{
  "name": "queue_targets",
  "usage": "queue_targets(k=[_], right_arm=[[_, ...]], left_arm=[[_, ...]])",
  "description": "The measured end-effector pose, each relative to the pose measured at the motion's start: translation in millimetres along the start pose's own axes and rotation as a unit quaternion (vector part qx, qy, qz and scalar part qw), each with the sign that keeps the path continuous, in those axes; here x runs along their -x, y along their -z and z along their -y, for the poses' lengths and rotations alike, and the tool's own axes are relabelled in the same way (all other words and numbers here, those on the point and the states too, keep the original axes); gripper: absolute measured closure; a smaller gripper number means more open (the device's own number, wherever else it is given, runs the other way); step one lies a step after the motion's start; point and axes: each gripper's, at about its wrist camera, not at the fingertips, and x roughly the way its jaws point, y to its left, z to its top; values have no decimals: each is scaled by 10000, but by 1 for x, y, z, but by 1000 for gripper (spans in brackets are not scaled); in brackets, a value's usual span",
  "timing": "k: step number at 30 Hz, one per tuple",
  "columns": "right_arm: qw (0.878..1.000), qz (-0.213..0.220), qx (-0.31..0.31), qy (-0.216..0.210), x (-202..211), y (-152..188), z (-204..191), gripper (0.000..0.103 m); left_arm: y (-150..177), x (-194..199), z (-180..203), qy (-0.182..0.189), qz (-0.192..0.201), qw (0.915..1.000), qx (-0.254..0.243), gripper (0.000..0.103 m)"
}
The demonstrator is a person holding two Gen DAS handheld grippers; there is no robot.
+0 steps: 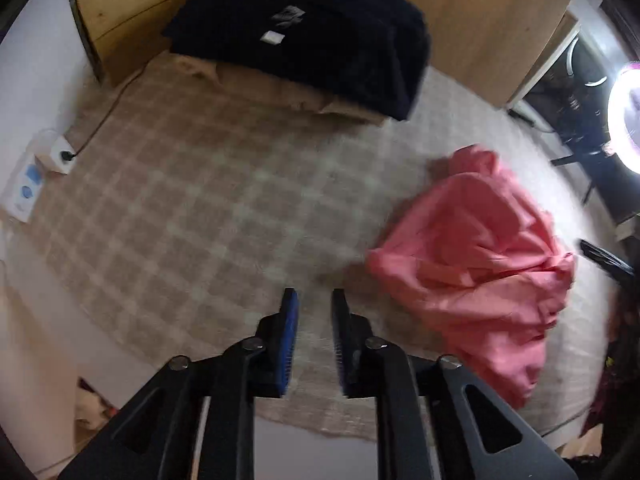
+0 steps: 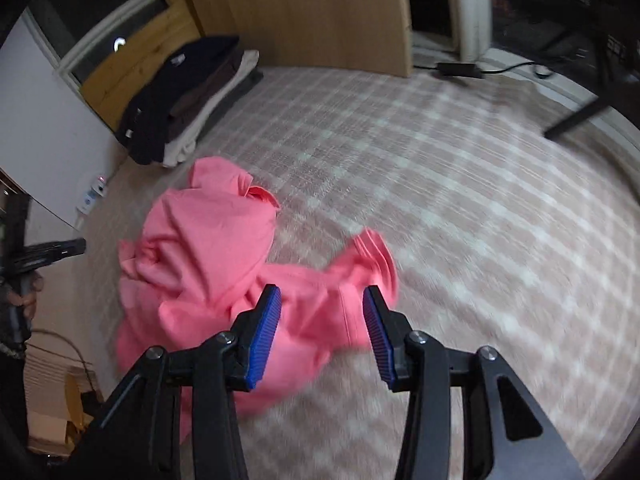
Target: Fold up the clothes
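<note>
Right gripper (image 2: 322, 316) hovers with fingers spread wide and empty; the crumpled pink garment (image 2: 208, 256) lies just beyond and left of them on the checked blanket (image 2: 460, 184). It looks light, soft and limp, so a hem or sleeve edge seems the best hold. Left gripper (image 1: 315, 320), fingers narrowly parted and empty, has the heap to its right. Farther off sits a stack of folded clothes (image 2: 180, 96).

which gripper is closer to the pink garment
Right. The right gripper hovers open directly over the crumpled pink garment; the left gripper hangs over bare checked blanket, the garment off to its right.
</note>
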Motion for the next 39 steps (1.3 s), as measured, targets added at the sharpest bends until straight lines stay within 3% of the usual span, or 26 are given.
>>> queue_targets(k=[2,5,8,11,12,14,15,20,22,25,30,33,35,37,38,39], right_arm=[[9999,-77,55,-51,-10,-10,-2,61],[9998,-163,52,-71,-18,-16,-3,61],[9998,-194,0,-86,-23,-18,-2,61],[9998,-177,-38,-118,-19,-15,4,61],[9998,-161,-44,-127,-18,-15,5,61],[9997,-137,-11,-202,-17,-15,6,61],[9996,-140,29,-252,-17,-15,5,61],[9977,-404,410,-350,-37,-19,-16,61],[9964,-495,573,-393,-45,-22,-25,61],[9933,-440,948,-501,-55,-35,-49,61],[9821,-532,1650,-742,-84,-66,-94,61],[9708,-737,1981,-1138,-108,-88,-120,60],[9631,-959,2052,-1455,-125,-97,-134,48],[9580,-1093,2183,-1507,-143,-101,-148,49],[9570,-1125,2249,-1450,-154,-101,-154,58],[9570,-1130,2235,-1465,-157,-100,-156,75]], left_arm=[[-4,1,39,365,129,9983,-440,61],[-26,-9,106,962,246,9890,-1101,55],[-56,-43,165,772,195,9780,-1928,51],[-72,-85,196,454,-94,9674,-2489,53],[-77,-98,196,504,-277,9660,-2522,70],[-78,-105,188,732,-557,9666,-2391,100],[-78,-107,183,834,-669,9668,-2321,100],[-56,-42,114,862,-202,9795,-1809,100],[-42,-14,66,665,-40,9897,-1264,100],[-19,8,6,154,34,9980,-610,100],[8,18,-51,-326,64,9994,29,100],[14,17,-59,-286,150,9992,222,100],[18,17,-65,-251,183,9990,307,100],[23,14,-67,-216,211,9988,380,100],[25,13,-68,-203,222,9987,407,100],[27,14,-68,-202,233,9986,419,100]])
